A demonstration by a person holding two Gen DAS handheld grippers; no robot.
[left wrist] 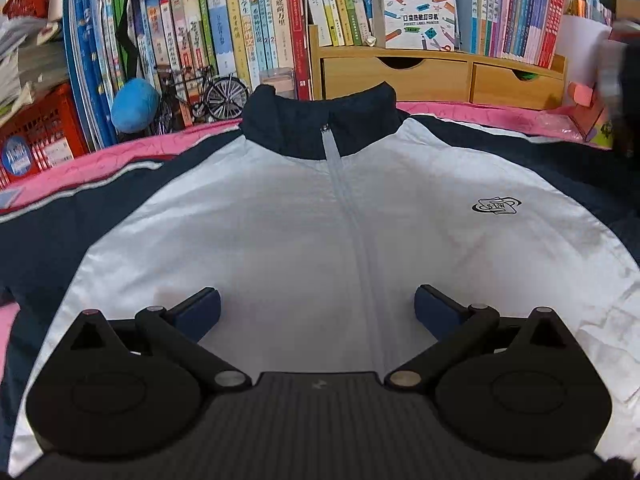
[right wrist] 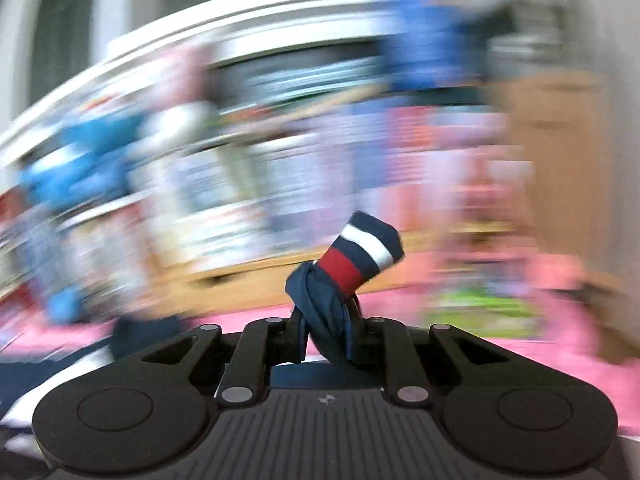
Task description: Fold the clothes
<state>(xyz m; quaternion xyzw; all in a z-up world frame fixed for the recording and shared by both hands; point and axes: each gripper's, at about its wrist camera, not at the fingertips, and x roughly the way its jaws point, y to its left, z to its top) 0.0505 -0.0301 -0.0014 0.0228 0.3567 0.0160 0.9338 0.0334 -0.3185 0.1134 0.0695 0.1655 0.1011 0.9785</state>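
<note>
Item: one zip-front jacket (left wrist: pixel 304 216), white body with navy collar and navy sleeves, lying face up and spread flat on a pink cover (left wrist: pixel 472 114), zip closed to the collar, a small dark crest (left wrist: pixel 496 205) on the chest panel. One sleeve runs out toward the left edge of the left wrist view, edged with a pale stripe; the other runs off to the right. Sleeve cuff (right wrist: pixel 360 254): navy with red and white bands, standing up out of the right gripper (right wrist: pixel 328 336), whose jaws are closed tight on the bunched navy cloth just below the bands. The background of the right wrist view is heavily smeared, which suggests the cuff is being carried at speed; where it is headed cannot be read. Left gripper (left wrist: pixel 318 304): jaws spread wide, holding nothing, poised over the lower white front beside the zip line; whether its pads touch the cloth cannot be told. Judged step in hand: laying a sleeve across the body. To do it well, the carried cuff should travel low and straight so the sleeve lies flat without a twist, with the fold falling along the shoulder seam, and the free gripper could press the white panel to stop the slippery shell sliding. Surroundings: bookshelf (left wrist: pixel 248 32), wooden drawer unit (left wrist: pixel 432 74), model bicycle (left wrist: pixel 216 96), blue ball (left wrist: pixel 134 106).
</note>
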